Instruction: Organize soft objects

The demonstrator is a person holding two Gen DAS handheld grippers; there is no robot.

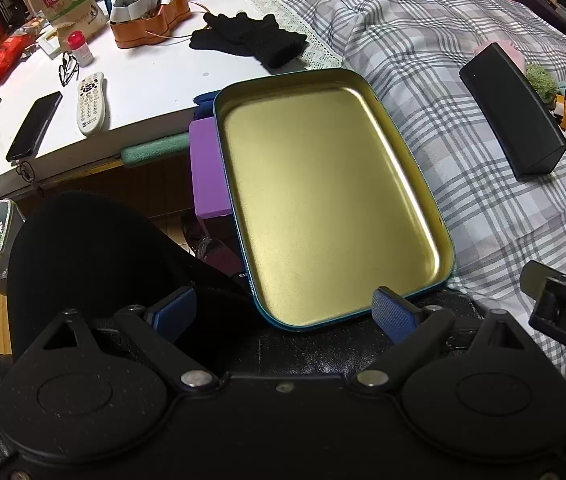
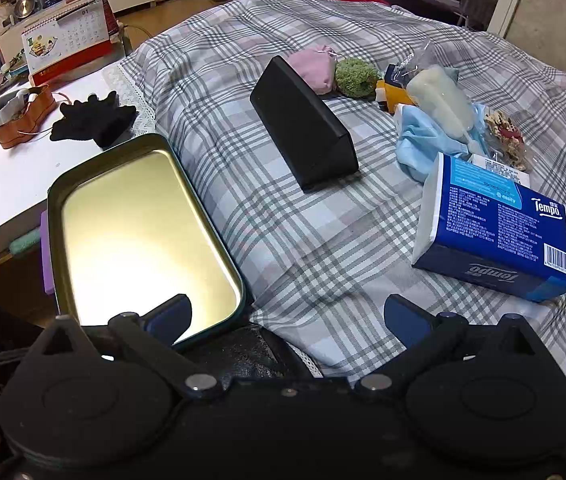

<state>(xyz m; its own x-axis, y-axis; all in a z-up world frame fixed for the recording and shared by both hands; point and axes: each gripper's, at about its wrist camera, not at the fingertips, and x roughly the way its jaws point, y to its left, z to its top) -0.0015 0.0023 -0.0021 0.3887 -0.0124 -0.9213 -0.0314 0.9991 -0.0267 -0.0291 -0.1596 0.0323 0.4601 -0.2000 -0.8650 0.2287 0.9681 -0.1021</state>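
Observation:
An empty gold metal tray [image 1: 435, 216] with a teal rim lies at the near edge of the plaid bed cover; it also shows in the right wrist view [image 2: 53, 200]. My left gripper [image 1: 283, 312] is open and empty, just short of the tray's near edge. My right gripper [image 2: 287, 318] is open and empty over the plaid cover, right of the tray. Soft things lie far right: a pink pouch [image 2: 315, 68], a green fuzzy ball [image 2: 355, 76], a light blue cloth [image 2: 419, 144] and a Tempo tissue pack [image 2: 495, 228]. Black gloves [image 1: 251, 38] lie on the white desk.
A black triangular case [image 2: 303, 128] lies on the cover between the tray and the soft things. The white desk [image 1: 143, 80] at left holds a remote [image 1: 91, 102], a phone [image 1: 35, 126] and an orange tin [image 1: 147, 20]. A purple block [image 1: 207, 168] sits under the tray's left edge.

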